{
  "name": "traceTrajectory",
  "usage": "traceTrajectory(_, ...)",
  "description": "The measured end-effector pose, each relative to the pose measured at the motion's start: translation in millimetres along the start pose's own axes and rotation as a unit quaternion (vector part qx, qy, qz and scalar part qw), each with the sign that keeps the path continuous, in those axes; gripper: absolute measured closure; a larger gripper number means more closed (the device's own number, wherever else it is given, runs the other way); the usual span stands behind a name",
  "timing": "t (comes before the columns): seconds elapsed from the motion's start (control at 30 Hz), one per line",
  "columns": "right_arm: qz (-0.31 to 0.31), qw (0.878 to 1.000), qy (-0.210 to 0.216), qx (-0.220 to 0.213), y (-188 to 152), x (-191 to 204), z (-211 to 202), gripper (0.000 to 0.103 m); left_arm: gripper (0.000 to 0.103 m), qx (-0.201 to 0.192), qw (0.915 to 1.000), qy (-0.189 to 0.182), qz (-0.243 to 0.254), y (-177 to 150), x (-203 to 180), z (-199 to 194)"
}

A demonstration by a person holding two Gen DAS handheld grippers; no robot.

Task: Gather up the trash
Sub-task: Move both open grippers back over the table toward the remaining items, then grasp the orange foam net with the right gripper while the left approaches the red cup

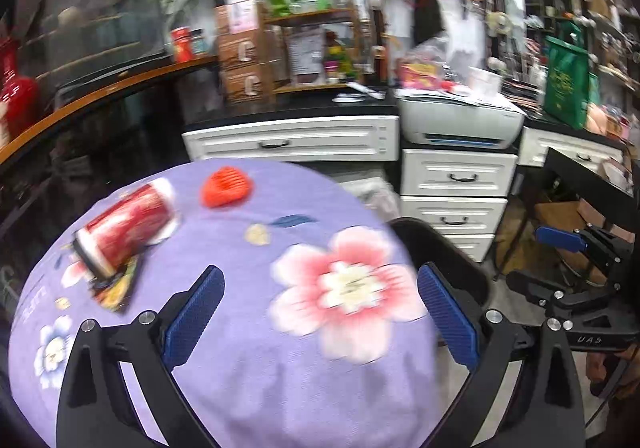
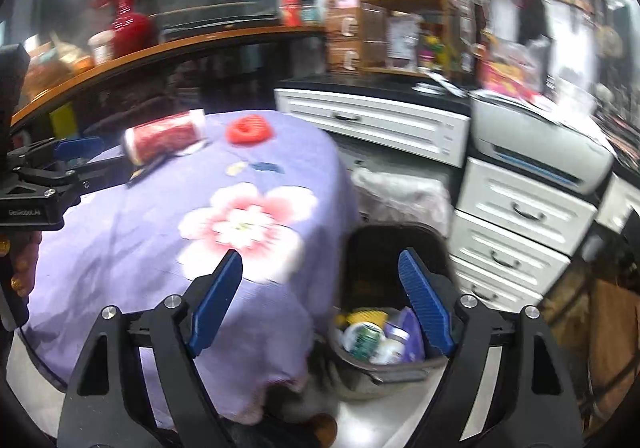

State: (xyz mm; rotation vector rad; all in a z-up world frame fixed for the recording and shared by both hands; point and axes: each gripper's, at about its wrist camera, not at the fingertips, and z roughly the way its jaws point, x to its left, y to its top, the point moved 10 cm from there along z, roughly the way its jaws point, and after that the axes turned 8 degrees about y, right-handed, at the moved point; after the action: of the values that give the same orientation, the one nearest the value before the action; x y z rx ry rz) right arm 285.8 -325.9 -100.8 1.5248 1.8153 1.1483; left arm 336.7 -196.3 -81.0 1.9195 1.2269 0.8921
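A round table covered with a purple flower cloth [image 1: 248,368] stands in front of white drawers [image 1: 456,184] and a grey printer [image 1: 460,120], and a dark bin [image 2: 384,368] with trash already inside stands on the floor just beside the table. On the far part of the cloth lie a red can [image 1: 124,232] on its side, over a dark wrapper [image 1: 116,288], and near it a red ridged piece [image 1: 226,186]. The left gripper [image 1: 320,312] is spread wide and empty above the near part of the cloth, the can ahead of its left finger, while the right gripper [image 2: 320,300] is also spread and empty, over the table edge and the bin.
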Motion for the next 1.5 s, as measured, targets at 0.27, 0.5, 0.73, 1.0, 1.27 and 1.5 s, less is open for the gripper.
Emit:
traceTrajectory(0.27, -0.026, 0.997, 0.075, 0.015, 28.0, 69.5, 36.5, 0.021, 0.006, 0.015, 0.9971, 0.059, -0.046, -24.3, 99.0, -13.5)
traceTrajectory(0.5, -0.04, 0.991, 0.122, 0.038, 59.4, 118.0, 77.8, 0.021, 0.006, 0.029, 0.9897, 0.125, -0.064, -45.7, 189.0, -22.7)
traceTrajectory(0.73, -0.046, 0.988, 0.129, 0.065, 84.9, 139.3, 129.9, 0.021, 0.006, 0.049, 0.9857, 0.139, -0.082, -54.6, 243.2, -9.7)
traceTrajectory(1.0, -0.038, 0.989, 0.103, 0.098, 108.6, 120.4, 191.8, 0.021, 0.006, 0.057, 0.9889, 0.129, -0.048, -29.7, 261.8, 30.8)
traceTrajectory(1.27, -0.036, 0.988, 0.074, 0.131, 132.5, 95.2, 267.8, 0.021, 0.006, 0.076, 0.9908, 0.11, -0.022, -8.6, 264.2, 69.8)
traceTrajectory(1.5, -0.095, 0.984, 0.047, 0.146, 143.1, 99.1, 322.2, 0.024, 0.006, 0.098, 0.9895, 0.103, 0.025, 11.8, 258.9, 100.9)
